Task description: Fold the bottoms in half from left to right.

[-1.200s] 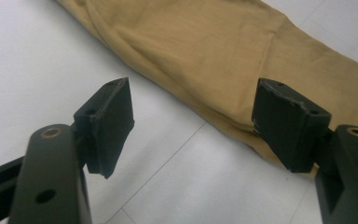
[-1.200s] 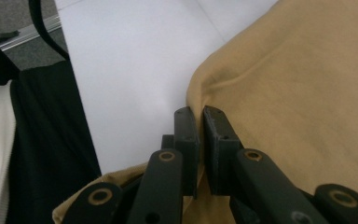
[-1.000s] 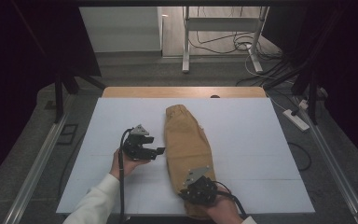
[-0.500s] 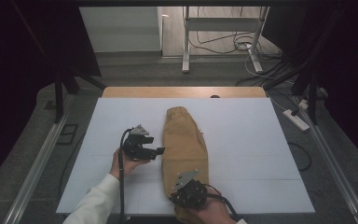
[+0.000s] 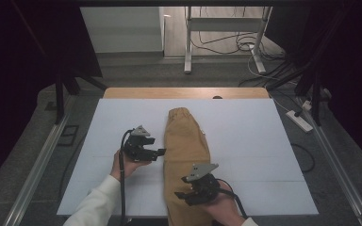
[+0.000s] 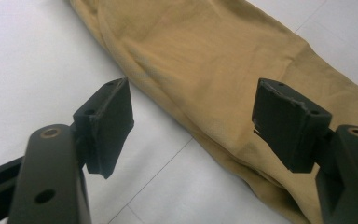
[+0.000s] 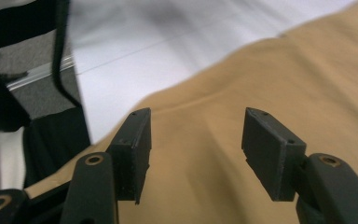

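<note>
Garment: tan trousers (image 5: 186, 155), folded lengthwise into a long strip, lying flat mid-counter (image 5: 264, 141), waistband at 12 o'clock, near end over the 6 o'clock edge.
Feel: judged soft, light and limp; likely to sag and unfold if lifted by one point.
Left gripper (image 5: 158, 153): jaws apart, empty, just beside the cloth's 9 o'clock edge.
Right gripper (image 5: 183, 195): jaws have just been opening, nothing clamped, above the near end.
Hold: pinch a doubled edge with both grippers, well apart.

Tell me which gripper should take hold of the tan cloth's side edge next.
Probably the left gripper: its open jaws sit right at the tan cloth's side edge. The right gripper has just been opening over the cloth's middle, nothing between its jaws.
</note>
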`<state>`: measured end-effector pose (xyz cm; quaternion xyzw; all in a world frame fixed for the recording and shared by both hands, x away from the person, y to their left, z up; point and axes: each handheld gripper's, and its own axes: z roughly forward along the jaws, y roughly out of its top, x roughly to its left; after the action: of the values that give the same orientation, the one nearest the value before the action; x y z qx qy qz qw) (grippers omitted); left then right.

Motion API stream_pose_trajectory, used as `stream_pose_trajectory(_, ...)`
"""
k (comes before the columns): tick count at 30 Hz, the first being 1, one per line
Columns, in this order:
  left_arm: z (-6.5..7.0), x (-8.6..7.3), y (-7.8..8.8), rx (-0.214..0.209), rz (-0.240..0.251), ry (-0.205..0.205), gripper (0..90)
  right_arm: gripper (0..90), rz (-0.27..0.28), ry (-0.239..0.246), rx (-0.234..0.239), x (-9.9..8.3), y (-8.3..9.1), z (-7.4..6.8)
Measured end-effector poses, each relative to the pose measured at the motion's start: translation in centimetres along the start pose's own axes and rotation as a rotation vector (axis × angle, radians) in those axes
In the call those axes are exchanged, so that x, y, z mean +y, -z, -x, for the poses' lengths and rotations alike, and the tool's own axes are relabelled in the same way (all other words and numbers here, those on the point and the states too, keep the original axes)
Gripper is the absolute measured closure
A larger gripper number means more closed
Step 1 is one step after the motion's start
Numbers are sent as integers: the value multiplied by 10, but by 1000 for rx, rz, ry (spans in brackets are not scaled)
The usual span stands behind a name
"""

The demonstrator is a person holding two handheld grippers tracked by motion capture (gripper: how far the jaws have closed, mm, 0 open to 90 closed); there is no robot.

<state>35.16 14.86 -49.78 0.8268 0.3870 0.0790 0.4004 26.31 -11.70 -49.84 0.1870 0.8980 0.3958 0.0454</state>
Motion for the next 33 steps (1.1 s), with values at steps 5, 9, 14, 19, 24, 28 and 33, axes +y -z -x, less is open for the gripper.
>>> stream_pose_trajectory(5,0,0,-1,0,-3,-2,284,400,11,-47,-25,-5,6,19)
stream_pose_trajectory(9,0,0,-2,-2,-5,-2,284,387,27,-54,-46,-8,9,29)
stream_pose_trajectory(14,0,0,-2,-5,-10,-5,284,383,31,-74,-59,-11,10,39)
stream_pose_trajectory(19,-1,0,-4,-11,-10,-4,284,379,34,-92,-65,-13,11,47)
stream_pose_trajectory(24,-2,-1,-5,-15,-15,-4,284,377,38,-123,-86,-14,12,59)
stream_pose_trajectory(28,-2,-2,-5,-10,-18,-4,284,377,41,-140,-106,-16,15,68)
stream_pose_trajectory(33,-1,-2,-5,-7,-16,-5,284,371,41,-157,-138,-19,17,78)
